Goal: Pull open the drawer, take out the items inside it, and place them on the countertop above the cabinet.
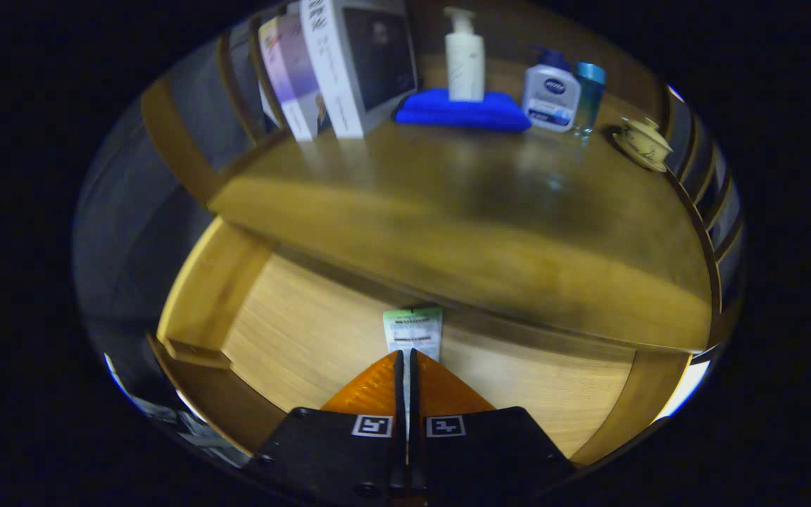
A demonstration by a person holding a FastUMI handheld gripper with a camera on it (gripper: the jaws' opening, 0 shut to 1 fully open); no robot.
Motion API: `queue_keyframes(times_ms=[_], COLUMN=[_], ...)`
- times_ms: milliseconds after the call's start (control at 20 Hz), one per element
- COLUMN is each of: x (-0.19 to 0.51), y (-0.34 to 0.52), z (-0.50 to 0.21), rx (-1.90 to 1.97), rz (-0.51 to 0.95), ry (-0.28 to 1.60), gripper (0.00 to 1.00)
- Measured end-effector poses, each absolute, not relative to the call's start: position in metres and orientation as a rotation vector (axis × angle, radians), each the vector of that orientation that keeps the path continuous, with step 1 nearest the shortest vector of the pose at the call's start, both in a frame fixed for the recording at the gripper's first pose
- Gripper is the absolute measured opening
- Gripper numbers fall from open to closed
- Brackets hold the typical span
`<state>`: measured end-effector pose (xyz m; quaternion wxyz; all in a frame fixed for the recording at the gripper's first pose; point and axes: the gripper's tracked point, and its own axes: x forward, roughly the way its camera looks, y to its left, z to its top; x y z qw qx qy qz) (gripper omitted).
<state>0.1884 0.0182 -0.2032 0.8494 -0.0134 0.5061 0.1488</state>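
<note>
1. Gripper view, things around: the tabletop [462, 232] above the drawer carries two boxes [349, 63] leaning at its far left. A white pump bottle [464, 60] stands on a folded blue cloth [462, 113]. Just right of the cloth are a white bottle with a dark cap [551, 95] and a blue-capped clear bottle [589, 98]. A small lidded cup on a saucer [643, 143] sits near the right edge, well apart from the rest.
2. The tabletop's front edge overhangs the back of the open drawer [293, 331] and hides the far end of what lies inside it.
3. Pose: the gripper [406, 362] points down and forward into the drawer, above its light wooden floor.
4. The jaws are nearly together, with a thin slit between them. A pale strip shows in that slit, but whether both fingers [370, 391] press on anything cannot be told.
5. Task's thing: a white tube with a green end and dark print [414, 329] is in the drawer, just ahead of the fingertips, its near end meeting them and its far end under the tabletop's edge.
</note>
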Motion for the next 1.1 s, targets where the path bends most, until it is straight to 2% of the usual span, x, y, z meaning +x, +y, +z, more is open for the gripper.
queue_keyframes(times_ms=[150,250,350,400,450,800,1100], x=[0.177,0.173,0.166,0.168,0.168,0.169,0.166], y=[-0.009,-0.002,0.008,0.008,0.009,0.011,0.014], z=[-0.217,-0.233,-0.238,-0.241,-0.246,-0.261,-0.278], rx=[-0.203,-0.186,-0.141,-0.164,-0.192,-0.214,-0.160], rz=[0.279,0.294,0.301,0.301,0.297,0.281,0.270], ry=[1.124,1.144,1.177,1.178,1.183,1.271,1.385], gripper=[0.03,0.03,0.22,0.36,0.39,0.51,0.55])
